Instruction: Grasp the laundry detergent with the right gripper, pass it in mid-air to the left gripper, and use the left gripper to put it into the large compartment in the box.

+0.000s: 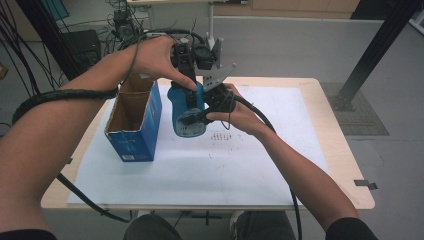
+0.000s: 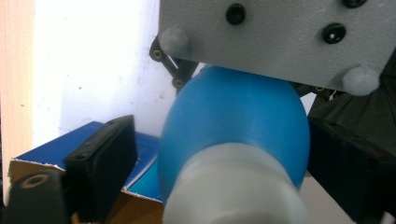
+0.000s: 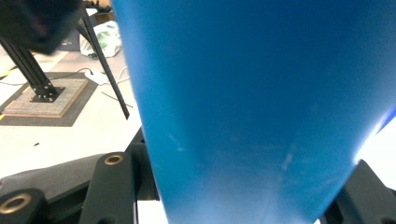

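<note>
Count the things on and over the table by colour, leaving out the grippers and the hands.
Blue: 2, the open box and the bottle held above the table
White: 1, the sheet over the tabletop
Total: 3

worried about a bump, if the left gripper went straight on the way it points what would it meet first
Most likely the blue bottle, already between its jaws. Past that sits the grey plate of the right gripper, though the depth is hard to judge.

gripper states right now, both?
Left gripper: open, jaws either side of the blue bottle, left pad clear of it.
Right gripper: shut on the blue bottle.
</note>
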`<state>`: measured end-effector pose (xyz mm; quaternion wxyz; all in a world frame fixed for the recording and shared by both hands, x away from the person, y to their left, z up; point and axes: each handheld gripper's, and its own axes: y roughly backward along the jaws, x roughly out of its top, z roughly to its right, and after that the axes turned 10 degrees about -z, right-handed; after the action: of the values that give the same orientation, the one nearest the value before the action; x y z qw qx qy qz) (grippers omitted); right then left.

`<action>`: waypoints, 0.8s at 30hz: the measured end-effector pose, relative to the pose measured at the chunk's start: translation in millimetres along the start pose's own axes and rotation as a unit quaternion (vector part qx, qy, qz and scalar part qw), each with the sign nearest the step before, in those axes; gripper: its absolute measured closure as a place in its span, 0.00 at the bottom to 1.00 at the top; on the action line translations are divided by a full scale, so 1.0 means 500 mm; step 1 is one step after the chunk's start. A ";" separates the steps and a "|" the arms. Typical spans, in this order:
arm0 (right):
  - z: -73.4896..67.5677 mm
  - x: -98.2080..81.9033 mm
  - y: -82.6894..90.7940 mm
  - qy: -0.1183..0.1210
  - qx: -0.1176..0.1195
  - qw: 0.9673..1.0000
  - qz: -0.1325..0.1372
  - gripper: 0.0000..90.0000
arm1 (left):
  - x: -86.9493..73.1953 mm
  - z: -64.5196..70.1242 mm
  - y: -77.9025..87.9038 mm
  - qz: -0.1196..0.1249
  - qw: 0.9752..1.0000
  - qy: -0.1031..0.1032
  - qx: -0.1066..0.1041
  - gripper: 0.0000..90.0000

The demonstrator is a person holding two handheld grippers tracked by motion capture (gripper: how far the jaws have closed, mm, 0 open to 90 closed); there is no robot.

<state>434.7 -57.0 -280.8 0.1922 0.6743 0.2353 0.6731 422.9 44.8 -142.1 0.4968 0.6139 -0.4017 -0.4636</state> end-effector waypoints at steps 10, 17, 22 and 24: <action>-0.002 0.001 -0.002 0.003 0.003 1.000 0.001 0.49 | 0.001 0.001 -0.005 -0.006 1.000 -0.002 0.001 0.23; -0.002 0.002 -0.003 0.008 0.003 1.000 0.003 0.49 | 0.000 0.002 -0.010 -0.009 1.000 -0.003 0.000 0.26; -0.003 0.002 -0.003 0.006 0.002 1.000 0.000 0.49 | -0.002 0.001 -0.010 -0.006 1.000 -0.006 -0.008 0.33; -0.001 0.002 -0.003 0.011 -0.001 1.000 0.004 0.49 | -0.002 0.002 -0.011 -0.004 1.000 -0.008 -0.012 0.38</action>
<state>434.2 -55.0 -281.0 0.1874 0.6673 0.2344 0.6816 422.1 46.6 -147.2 0.4991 0.6059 -0.3975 -0.4751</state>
